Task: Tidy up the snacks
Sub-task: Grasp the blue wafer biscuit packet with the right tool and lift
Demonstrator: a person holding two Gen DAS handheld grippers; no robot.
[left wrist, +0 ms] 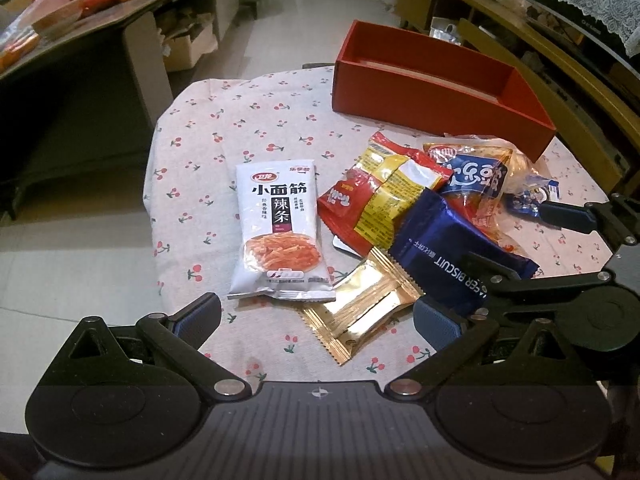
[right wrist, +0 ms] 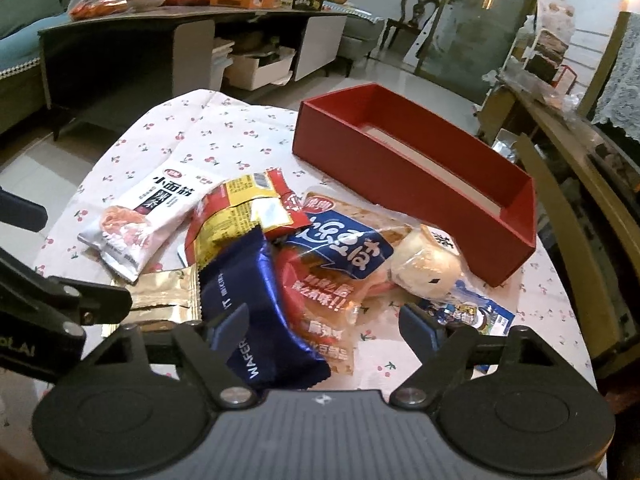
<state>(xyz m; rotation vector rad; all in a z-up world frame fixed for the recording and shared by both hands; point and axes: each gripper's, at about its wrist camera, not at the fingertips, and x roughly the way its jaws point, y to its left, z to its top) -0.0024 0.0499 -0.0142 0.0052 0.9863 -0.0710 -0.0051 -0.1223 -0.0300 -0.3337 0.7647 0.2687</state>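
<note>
A long, open-topped red cardboard box [right wrist: 416,176] stands at the far side of a small table draped in a white cherry-print cloth [left wrist: 240,120]; nothing shows inside it but its pale floor. The snacks lie heaped just in front of the box. Nearest its front wall are a clear bag with a blue label holding a round pale bun [right wrist: 424,264] and a small blue-and-white sachet [right wrist: 480,314]. Further from the box, a red-and-yellow foil packet [left wrist: 384,196] overlaps a dark blue wafer-biscuit wrapper [right wrist: 256,300], which lies partly over a gold foil sachet [left wrist: 360,312]. A white pouch of spicy strips [left wrist: 280,232] lies flat, apart from the heap and farthest to the side from the box.

The left gripper [left wrist: 316,316] hangs released over the gold sachet and the white pouch's bottom edge, its jaws wide apart and grasping nothing. The right gripper [right wrist: 324,324] is also unclenched: its jaws straddle the blue wrapper and the clear bag's lower end, with one pad [right wrist: 230,326] close against the wrapper, though no grip shows.
</note>
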